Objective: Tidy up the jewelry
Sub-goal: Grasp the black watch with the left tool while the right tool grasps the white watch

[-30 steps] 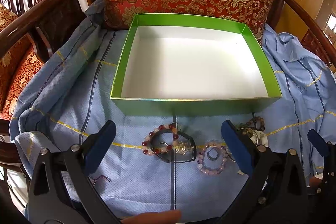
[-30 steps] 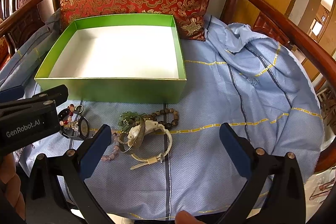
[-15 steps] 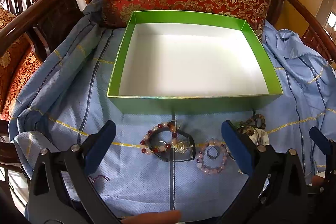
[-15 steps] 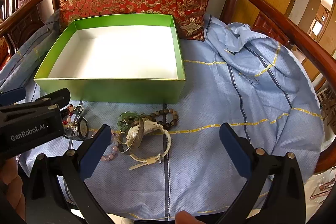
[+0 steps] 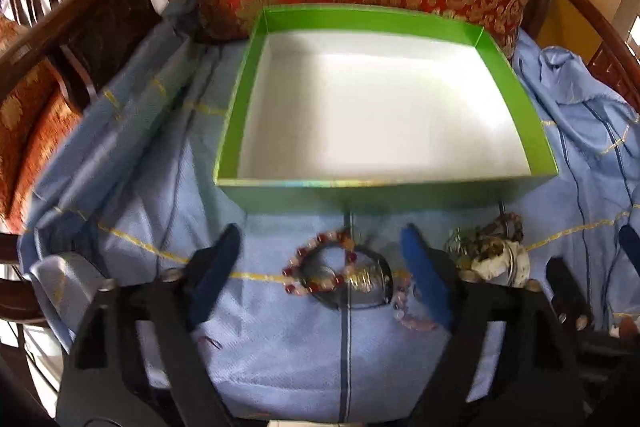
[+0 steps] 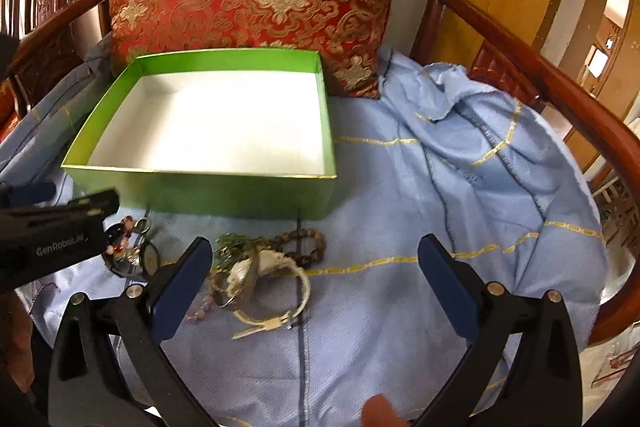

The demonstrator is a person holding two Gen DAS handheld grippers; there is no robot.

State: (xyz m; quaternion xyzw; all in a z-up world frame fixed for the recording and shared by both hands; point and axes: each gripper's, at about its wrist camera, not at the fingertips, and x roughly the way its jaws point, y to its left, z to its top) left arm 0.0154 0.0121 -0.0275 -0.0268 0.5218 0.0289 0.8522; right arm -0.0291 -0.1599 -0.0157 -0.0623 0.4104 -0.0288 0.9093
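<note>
Jewelry [image 5: 340,269] lies between left gripper's [image 5: 324,267] closing jaws; right gripper [image 6: 316,283] wide.

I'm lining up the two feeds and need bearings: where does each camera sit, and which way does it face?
Left wrist: on the left gripper, angled down at a red-and-white bead bracelet; its blue-padded fingers show.
Right wrist: on the right gripper, angled down at a white strap watch; fingers and a fingertip show.
Shared: the empty green cardboard box on blue cloth.

Two wrist fisheyes, close above the seat, tilted down.
Both share the green box [image 5: 384,193] [image 6: 224,193] and jewelry pile [image 5: 486,255] [image 6: 260,259].
</note>
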